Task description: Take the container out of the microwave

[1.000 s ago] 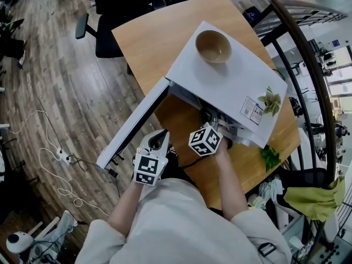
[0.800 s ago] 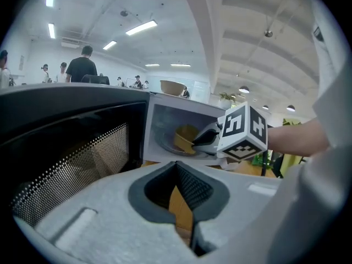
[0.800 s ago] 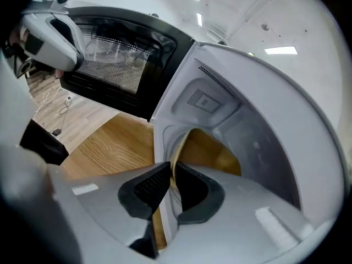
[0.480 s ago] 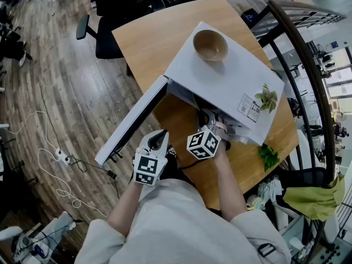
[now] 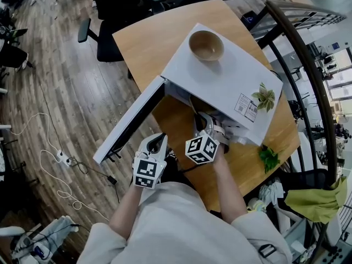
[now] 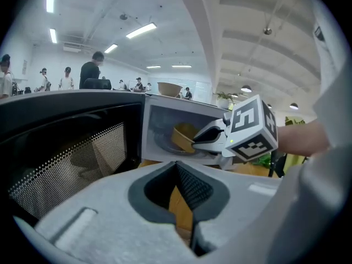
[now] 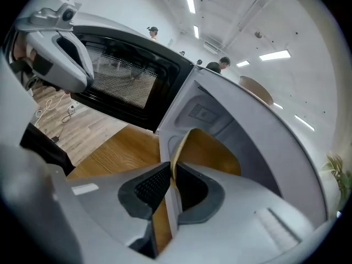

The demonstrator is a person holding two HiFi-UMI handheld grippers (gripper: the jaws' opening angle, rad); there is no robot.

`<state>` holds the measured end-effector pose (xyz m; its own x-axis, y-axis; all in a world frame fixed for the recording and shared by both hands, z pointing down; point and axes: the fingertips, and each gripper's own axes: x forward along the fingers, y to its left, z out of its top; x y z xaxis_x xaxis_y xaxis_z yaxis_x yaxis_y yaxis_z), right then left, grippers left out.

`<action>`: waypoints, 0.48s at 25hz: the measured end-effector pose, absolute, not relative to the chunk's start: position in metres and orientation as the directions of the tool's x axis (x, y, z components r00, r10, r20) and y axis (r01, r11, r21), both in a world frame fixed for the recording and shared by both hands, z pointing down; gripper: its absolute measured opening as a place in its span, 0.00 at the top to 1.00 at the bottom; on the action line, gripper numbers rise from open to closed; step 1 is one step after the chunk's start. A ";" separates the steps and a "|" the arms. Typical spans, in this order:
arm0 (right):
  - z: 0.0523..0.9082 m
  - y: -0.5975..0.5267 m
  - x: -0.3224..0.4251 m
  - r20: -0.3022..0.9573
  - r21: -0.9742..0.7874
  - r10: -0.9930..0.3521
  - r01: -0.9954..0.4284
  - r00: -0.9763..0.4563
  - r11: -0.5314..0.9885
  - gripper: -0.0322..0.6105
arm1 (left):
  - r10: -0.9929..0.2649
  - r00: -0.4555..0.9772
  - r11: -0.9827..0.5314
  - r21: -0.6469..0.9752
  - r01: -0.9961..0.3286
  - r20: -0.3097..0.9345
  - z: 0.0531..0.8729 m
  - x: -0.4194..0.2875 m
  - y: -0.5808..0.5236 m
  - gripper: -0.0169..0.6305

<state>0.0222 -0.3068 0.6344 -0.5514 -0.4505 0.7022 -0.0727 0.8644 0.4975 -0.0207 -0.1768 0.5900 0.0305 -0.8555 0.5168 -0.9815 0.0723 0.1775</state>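
A white microwave [image 5: 231, 84] stands on the wooden table [image 5: 148, 37] with its door [image 5: 129, 122] swung open to the left. Inside it sits a tan container [image 7: 212, 153], tilted, which also shows in the left gripper view [image 6: 184, 136]. My right gripper [image 5: 201, 121] reaches into the cavity and is shut on the container's near rim [image 7: 170, 172]; its fingers [image 6: 206, 138] close over the edge. My left gripper [image 5: 159, 141] hangs by the table's front edge below the door, shut [image 6: 177, 166] and holding nothing.
A wooden bowl [image 5: 206, 45] and a pale plant sprig [image 5: 264, 99] rest on the microwave's top. A green leaf [image 5: 269, 158] lies on the table at right. Office chairs [image 5: 104, 37] stand behind the table, a curved railing [image 5: 308, 65] runs at right, cables [image 5: 55, 158] lie on the floor.
My right gripper has drawn back a little toward the table's front edge with the container's rim in it. The left gripper has hardly moved.
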 end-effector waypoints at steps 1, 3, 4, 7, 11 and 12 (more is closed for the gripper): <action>0.634 -0.305 0.022 0.699 0.496 -0.447 -0.072 -0.559 0.865 0.88 | -0.854 0.022 0.081 0.175 -0.981 0.519 0.591 -0.021 -0.175 0.97; 0.633 -0.302 0.022 0.691 0.492 -0.440 -0.073 -0.574 0.867 0.88 | -0.853 0.007 0.097 0.171 -0.980 0.523 0.592 -0.023 -0.171 0.97; 0.632 -0.301 0.022 0.687 0.488 -0.436 -0.075 -0.581 0.869 0.88 | -0.853 0.001 0.102 0.169 -0.980 0.523 0.592 -0.024 -0.169 0.97; 0.631 -0.295 0.021 0.680 0.468 -0.423 -0.090 -0.599 0.879 0.88 | -0.854 -0.011 0.113 0.166 -0.980 0.520 0.590 -0.025 -0.165 0.97; 0.625 -0.287 0.020 0.662 0.432 -0.415 -0.135 -0.624 0.892 0.88 | -0.858 -0.008 0.111 0.170 -0.979 0.514 0.587 -0.026 -0.159 0.97; 0.623 -0.285 0.019 0.656 0.420 -0.415 -0.151 -0.630 0.895 0.88 | -0.859 -0.004 0.107 0.171 -0.979 0.511 0.587 -0.027 -0.159 0.97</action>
<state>0.0186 -0.2852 0.6231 -0.6304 -0.4150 0.6560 -0.1514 0.8946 0.4204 -0.0274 -0.1586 0.5866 -0.0045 -0.8593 0.5115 -0.9794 0.1071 0.1713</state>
